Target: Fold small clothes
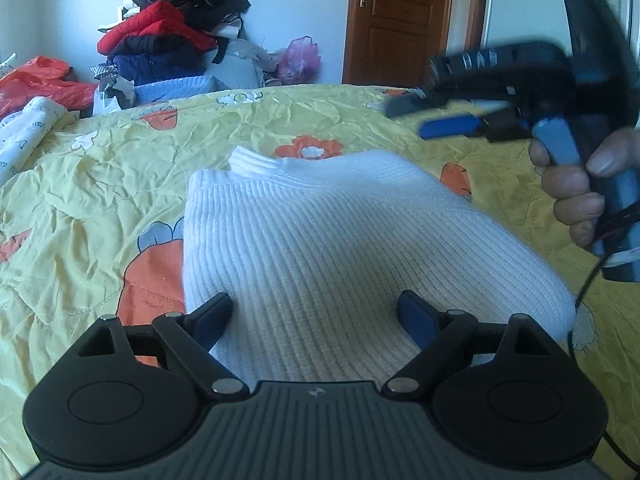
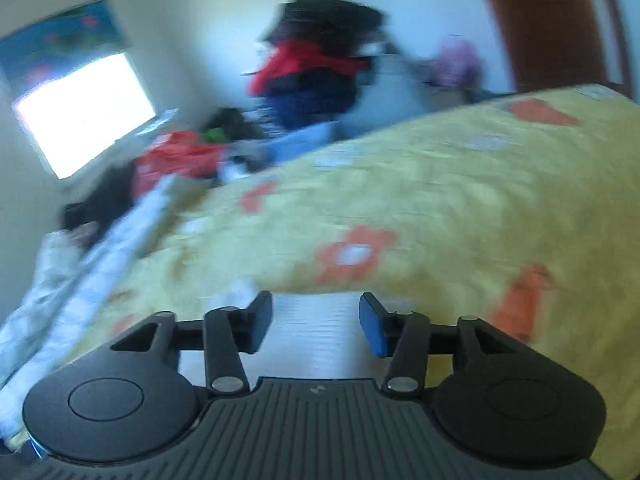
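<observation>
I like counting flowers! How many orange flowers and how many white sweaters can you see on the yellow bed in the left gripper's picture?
Whole orange flowers with white middles: 1, behind the sweater
Orange shapes partly hidden or cut off, too unclear to call flowers: several
White sweaters: 1, folded on the yellow bedspread
Total counted for sure: 2

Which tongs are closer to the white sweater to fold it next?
Left. The left tongs sit open right over the white sweater; the right tongs are lifted off above the yellow bedspread.
</observation>
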Motion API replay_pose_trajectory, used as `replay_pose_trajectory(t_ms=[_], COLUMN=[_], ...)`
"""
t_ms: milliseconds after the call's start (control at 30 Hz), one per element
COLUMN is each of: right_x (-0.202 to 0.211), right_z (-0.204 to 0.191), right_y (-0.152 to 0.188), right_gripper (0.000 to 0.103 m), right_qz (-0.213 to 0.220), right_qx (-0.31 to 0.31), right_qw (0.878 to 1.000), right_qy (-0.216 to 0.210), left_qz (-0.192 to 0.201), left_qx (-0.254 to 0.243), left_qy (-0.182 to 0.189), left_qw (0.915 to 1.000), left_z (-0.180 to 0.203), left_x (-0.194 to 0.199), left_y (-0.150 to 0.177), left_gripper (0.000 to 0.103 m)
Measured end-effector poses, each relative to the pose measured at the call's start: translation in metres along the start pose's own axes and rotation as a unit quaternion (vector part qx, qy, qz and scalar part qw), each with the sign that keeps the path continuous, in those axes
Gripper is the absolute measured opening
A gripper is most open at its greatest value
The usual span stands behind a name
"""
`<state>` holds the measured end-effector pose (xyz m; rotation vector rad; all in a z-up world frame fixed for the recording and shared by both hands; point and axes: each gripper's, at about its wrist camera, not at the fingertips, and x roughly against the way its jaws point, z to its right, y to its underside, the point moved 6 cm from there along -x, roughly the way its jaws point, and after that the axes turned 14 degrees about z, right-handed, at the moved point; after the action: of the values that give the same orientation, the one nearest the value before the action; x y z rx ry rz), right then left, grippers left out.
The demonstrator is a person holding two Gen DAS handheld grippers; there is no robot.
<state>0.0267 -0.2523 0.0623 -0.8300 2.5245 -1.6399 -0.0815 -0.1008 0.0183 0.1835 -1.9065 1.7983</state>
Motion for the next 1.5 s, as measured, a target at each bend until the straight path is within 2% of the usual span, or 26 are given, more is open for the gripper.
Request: replay_pose_trajectory(t_ms=[33,133,200,233,267,300,333,367,400,467,533,600,667,733,800,867,933,967,1100,1200,1300,1333,1367,1400,1433,1500], right_x=[-0.003,-0.018,-0.033,-0.042,-0.053,-0.059,-0.058,-0.056,-0.056,-0.054,-0.045,-0.022,0.001,0.021,0.03,0.022,0.024,0.026,0.041,0.07,0.086,0.082,0.074,0.072,0.073,0.079], right_z=[-0.012,-0.04,-0.043,-0.039,-0.029,-0.016,-0.01,-0.005,-0.005,-0.014,-0.021,-0.026,-0.034,-0.042,-0.045,-0.031,-0.019,-0.018,-0.04,-0.052,-0.054,-0.048,-0.038,-0.028,-0.021,-0.015], right_y=[0.002,0.013,0.024,0.033,0.045,0.057,0.057,0.053,0.052,0.054,0.05,0.044,0.039,0.04,0.051,0.072,0.08,0.078,0.066,0.059,0.067,0.077,0.088,0.092,0.089,0.075], right_gripper=[0.063,0.063,0.064,0.067,0.064,0.062,0.059,0.058,0.058,0.058,0.058,0.06,0.062,0.062,0.062,0.053,0.051,0.051,0.057,0.059,0.064,0.064,0.058,0.042,0.034,0.03], right_qz=[-0.008,-0.028,-0.045,-0.062,-0.085,-0.085,-0.071,-0.072,-0.075,-0.074,-0.069,-0.052,-0.033,-0.037,-0.061,-0.097,-0.071,-0.073,-0.076,-0.057,-0.064,-0.084,-0.104,-0.089,-0.083,-0.084], right_qx=[0.014,0.068,0.087,0.096,0.108,0.124,0.116,0.094,0.098,0.139,0.145,0.133,0.111,0.076,0.067,0.081,0.088,0.078,0.109,0.086,0.055,0.056,0.06,0.066,0.052,0.014], right_qw=[1.0,0.997,0.995,0.993,0.99,0.989,0.991,0.993,0.992,0.987,0.987,0.989,0.993,0.995,0.994,0.991,0.991,0.992,0.991,0.993,0.992,0.99,0.989,0.99,0.992,0.995], right_qy=[-0.016,-0.037,-0.027,-0.015,0.008,0.012,-0.009,-0.007,-0.006,0.0,0.02,0.036,0.003,-0.045,-0.068,-0.048,-0.07,-0.064,-0.029,-0.063,-0.098,-0.095,-0.083,-0.084,-0.079,-0.047], left_qz=[-0.001,-0.002,-0.003,-0.002,-0.001,0.002,0.002,0.004,0.008,0.022,0.038,0.071,0.1,0.111,0.087,0.076,0.07,0.068,0.077,0.091,0.073,0.058,0.045,0.038,0.037,0.045], left_qx=[0.0,0.0,0.0,0.0,0.0,-0.002,-0.003,-0.002,-0.003,0.0,-0.002,-0.024,-0.062,-0.09,-0.1,-0.116,-0.128,-0.129,-0.109,-0.099,-0.085,-0.08,-0.077,-0.076,-0.078,-0.092], left_qy=[0.0,-0.001,-0.001,-0.001,0.001,0.002,0.002,0.001,0.0,-0.004,-0.006,-0.002,0.014,0.036,0.063,0.056,0.058,0.055,0.064,0.051,0.028,0.014,0.0,-0.007,-0.009,-0.004], left_qw=[1.0,1.0,1.0,1.0,1.0,1.0,1.0,1.0,1.0,0.9998,0.9993,0.9972,0.993,0.9891,0.9891,0.9888,0.9876,0.9877,0.9889,0.9897,0.9933,0.9951,0.996,0.9963,0.9962,0.9947], left_z=[0.0,0.0,0.0,0.0,0.0,0.001,0.001,0.001,0.001,0.0,0.001,0.003,0.01,0.02,0.03,0.037,0.042,0.043,0.034,0.021,0.01,0.006,0.003,0.002,0.002,0.004], left_x=[0.0,-0.001,-0.001,-0.001,-0.001,-0.001,-0.001,-0.001,0.0,0.006,0.022,0.043,0.063,0.07,0.062,0.048,0.037,0.036,0.057,0.079,0.08,0.074,0.069,0.067,0.069,0.078], left_y=[0.0,-0.001,-0.001,0.0,-0.001,-0.001,0.0,0.0,0.0,-0.002,-0.002,0.001,0.006,0.012,0.019,0.024,0.027,0.025,0.018,0.022,0.032,0.037,0.04,0.041,0.042,0.042], left_gripper=[0.09,0.09,0.09,0.09,0.09,0.09,0.09,0.09,0.091,0.091,0.091,0.091,0.091,0.091,0.091,0.093,0.1,0.1,0.099,0.099,0.099,0.099,0.099,0.099,0.099,0.099])
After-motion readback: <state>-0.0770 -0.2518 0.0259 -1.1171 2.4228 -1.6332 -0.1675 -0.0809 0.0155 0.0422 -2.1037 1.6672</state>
